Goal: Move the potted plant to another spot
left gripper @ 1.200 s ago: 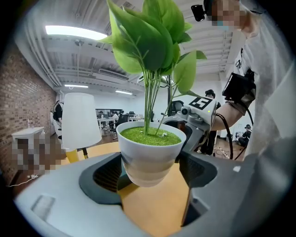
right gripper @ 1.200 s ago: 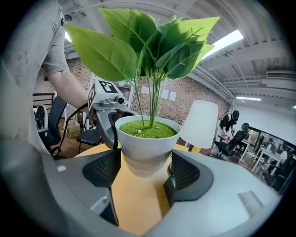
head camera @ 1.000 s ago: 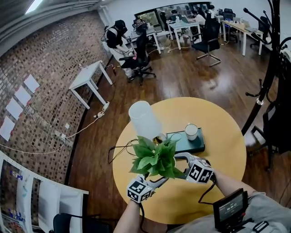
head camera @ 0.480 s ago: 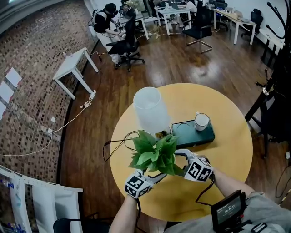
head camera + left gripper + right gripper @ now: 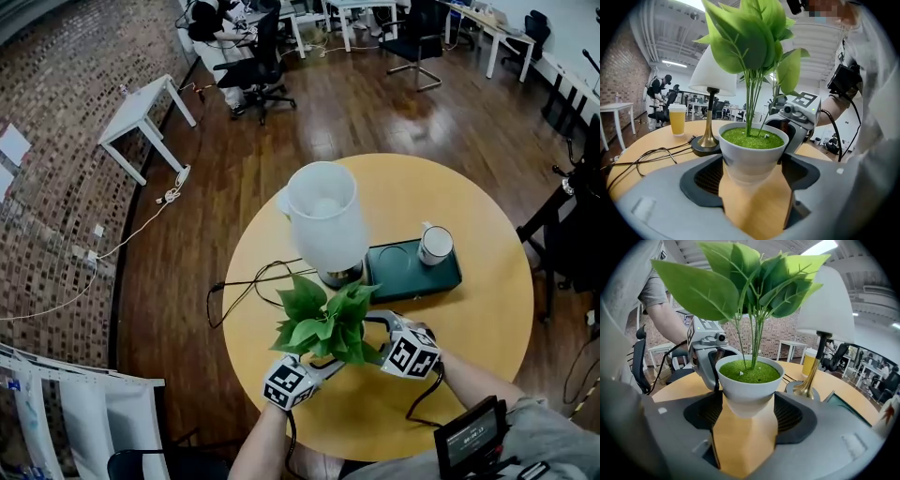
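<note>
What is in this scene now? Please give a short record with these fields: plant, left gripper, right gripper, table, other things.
plant: potted plant, green leaves, near the person's edge of the table
left gripper: jaws closed on the potted plant
right gripper: jaws closed on the potted plant, from the opposite side
table: round, yellow
other things: lamp, cup on a dark green tray, cable

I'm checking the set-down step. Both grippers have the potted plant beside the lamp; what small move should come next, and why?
Probably lower the potted plant down until it sits flat on the table. The left gripper and right gripper clamp its pot from opposite sides, and bare tabletop shows under it. Whether it already touches is unclear.
</note>
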Motion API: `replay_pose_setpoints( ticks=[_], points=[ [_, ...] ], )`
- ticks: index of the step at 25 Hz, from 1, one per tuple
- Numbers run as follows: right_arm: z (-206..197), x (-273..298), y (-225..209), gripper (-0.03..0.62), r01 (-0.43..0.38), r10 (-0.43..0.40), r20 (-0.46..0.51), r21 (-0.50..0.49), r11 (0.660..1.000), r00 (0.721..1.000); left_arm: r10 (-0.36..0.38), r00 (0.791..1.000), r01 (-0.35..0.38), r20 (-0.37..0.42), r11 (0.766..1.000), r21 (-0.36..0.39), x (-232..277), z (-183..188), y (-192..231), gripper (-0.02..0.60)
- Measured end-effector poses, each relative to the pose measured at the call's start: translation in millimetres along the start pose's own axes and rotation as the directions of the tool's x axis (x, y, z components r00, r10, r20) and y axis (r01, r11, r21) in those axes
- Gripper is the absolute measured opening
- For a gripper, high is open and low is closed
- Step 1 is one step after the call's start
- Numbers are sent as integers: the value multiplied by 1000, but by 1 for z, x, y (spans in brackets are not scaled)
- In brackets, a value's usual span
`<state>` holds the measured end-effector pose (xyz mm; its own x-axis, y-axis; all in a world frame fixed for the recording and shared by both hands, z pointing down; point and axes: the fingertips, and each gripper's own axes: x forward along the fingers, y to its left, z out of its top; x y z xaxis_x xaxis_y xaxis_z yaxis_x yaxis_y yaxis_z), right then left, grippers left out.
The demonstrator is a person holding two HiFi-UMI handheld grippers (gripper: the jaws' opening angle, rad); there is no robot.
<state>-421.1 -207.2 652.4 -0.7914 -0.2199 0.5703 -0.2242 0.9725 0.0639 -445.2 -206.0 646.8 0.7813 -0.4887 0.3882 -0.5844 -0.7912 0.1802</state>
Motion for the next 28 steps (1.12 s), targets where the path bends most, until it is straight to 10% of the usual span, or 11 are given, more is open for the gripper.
replay_pose_setpoints(
  ticks=[28],
  points=[
    [-27, 46, -15, 363, 8, -7, -46, 16, 1000, 999, 37, 999, -37, -20, 999, -1, 11, -37, 40, 422]
  ],
)
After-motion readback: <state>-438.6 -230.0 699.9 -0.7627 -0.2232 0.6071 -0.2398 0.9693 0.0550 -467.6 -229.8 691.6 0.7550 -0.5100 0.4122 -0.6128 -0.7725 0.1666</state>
